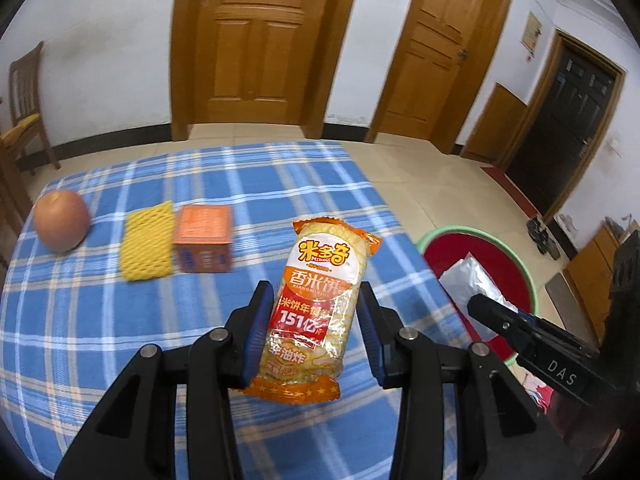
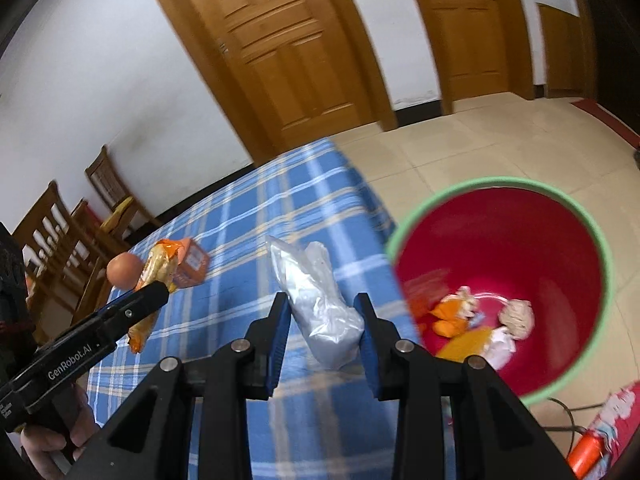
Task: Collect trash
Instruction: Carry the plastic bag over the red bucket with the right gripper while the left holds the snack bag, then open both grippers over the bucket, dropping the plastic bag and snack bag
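Claw pads of the left claw (image 1: 312, 334) press both sides of an orange rice-cracker packet (image 1: 318, 304) at lower centre, jaws partly apart, above the blue checked desk (image 1: 120, 340). At lower centre of its own view, the right claw (image 2: 322, 334) grips a crumpled silver bag (image 2: 316, 304), narrowly parted. Right of it stands a red bin (image 2: 516, 240) with a green rim, trash inside.

Left wrist: close above the tabletop (image 1: 100, 320), tilted down, facing the doors (image 1: 256, 44).
Right wrist: likewise, rolled, over the bin (image 2: 600, 248).
Shared: tabletop, bin, doors.
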Demonstrator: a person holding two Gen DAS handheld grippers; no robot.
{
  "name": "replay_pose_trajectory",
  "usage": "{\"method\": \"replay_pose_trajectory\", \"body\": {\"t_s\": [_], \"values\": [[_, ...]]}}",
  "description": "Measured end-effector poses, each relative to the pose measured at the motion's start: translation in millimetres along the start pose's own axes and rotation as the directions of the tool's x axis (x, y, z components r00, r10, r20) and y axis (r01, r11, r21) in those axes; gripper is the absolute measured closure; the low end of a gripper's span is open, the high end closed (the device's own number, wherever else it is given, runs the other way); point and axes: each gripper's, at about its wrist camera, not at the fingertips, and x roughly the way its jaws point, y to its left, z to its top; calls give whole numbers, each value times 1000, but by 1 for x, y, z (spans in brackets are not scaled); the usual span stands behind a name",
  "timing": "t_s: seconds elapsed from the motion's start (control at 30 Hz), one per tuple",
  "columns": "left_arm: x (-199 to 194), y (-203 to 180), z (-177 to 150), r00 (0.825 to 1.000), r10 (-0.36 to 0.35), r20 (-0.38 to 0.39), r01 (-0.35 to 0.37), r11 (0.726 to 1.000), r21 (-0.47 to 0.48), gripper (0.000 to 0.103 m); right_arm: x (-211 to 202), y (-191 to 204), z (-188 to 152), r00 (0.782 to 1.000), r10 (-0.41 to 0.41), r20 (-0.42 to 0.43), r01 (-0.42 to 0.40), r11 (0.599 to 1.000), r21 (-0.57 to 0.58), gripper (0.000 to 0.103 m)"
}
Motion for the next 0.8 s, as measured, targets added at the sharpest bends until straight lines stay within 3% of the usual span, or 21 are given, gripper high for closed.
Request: {"method": "replay_pose_trajectory", "body": {"t_s": [0.4,0.8], "values": [[19,-69,-4,996,-71,-45,75,991,108,61,-41,-59,-11,994,-91,56,84,990,111,68],[53,-121,-18,985,-116,-129,139,973,185,61,-42,-105,-21,987,-155,40,144,970,196,67]]}}
